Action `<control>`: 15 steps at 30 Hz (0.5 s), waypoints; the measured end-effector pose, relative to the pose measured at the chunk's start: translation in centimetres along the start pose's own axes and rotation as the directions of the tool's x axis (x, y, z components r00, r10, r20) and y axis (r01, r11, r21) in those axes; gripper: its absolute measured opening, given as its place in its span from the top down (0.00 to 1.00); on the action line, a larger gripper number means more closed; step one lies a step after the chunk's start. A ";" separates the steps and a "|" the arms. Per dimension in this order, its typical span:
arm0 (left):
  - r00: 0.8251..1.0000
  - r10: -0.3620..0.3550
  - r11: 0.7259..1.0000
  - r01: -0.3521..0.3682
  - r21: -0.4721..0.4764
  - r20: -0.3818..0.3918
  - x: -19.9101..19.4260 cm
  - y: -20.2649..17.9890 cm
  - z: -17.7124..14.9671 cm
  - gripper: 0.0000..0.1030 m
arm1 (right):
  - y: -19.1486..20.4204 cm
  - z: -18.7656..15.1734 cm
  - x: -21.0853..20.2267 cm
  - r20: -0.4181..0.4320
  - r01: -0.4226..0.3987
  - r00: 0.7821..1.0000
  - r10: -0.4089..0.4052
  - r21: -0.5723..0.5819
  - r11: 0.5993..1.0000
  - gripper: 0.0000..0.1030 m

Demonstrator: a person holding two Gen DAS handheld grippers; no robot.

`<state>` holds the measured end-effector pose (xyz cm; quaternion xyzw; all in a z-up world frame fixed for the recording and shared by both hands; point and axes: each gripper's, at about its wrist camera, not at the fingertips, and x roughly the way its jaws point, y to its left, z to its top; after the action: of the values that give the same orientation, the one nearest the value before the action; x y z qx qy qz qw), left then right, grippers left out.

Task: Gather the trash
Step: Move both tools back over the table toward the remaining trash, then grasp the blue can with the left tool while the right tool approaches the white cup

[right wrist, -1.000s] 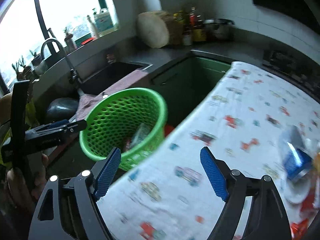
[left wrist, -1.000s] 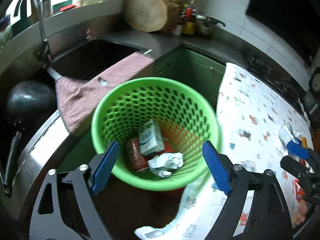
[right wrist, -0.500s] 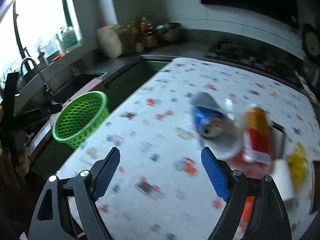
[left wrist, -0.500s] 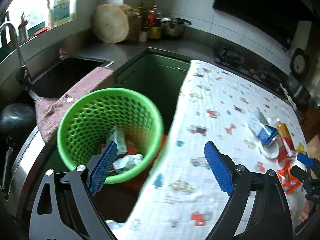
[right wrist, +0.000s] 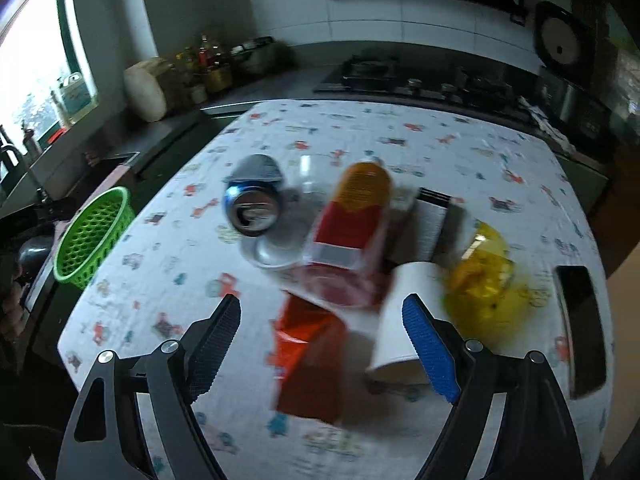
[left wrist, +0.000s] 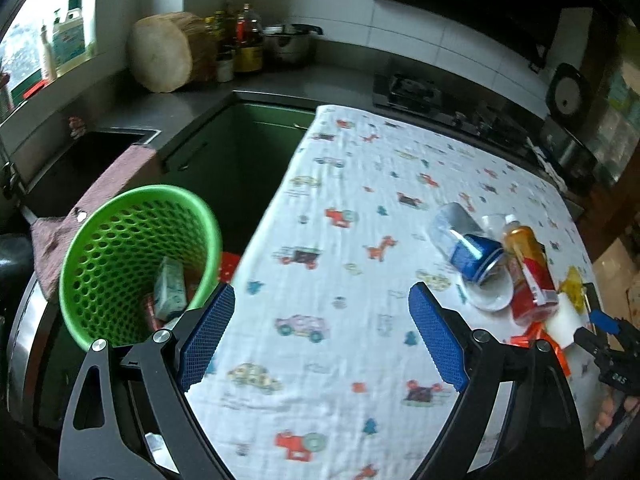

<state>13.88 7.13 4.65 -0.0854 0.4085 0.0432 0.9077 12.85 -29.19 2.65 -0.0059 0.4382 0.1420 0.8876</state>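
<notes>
Hovering wide-open and empty, right tool nearing orange wrapper directly ahead; approaching low, centring before pinching; left tool likewise gaping.

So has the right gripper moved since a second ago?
Yes. The right gripper swung right, away from the green basket that filled its view earlier, and now faces the trash pile around the blue can.

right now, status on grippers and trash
Left gripper open, empty. Right gripper open over red packet. Green basket part filled. Blue can, paper cup on tablecloth.
</notes>
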 end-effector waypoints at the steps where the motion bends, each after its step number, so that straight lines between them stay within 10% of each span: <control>1: 1.000 -0.004 1.000 0.004 0.006 -0.003 0.1 -0.7 0.1 0.15 | -0.7 0.1 0.2 -0.007 0.007 1.000 -0.007 0.004 1.000 0.22; 15: 0.995 -0.049 0.999 0.050 0.018 -0.085 4.2 -8.6 1.9 0.15 | -5.2 -0.5 4.0 -0.141 0.034 0.989 -0.033 0.006 0.999 0.26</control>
<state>19.31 -0.86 3.81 -0.0882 0.4448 0.0129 0.8912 16.12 -33.31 -1.36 -0.0196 0.5002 0.1247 0.8566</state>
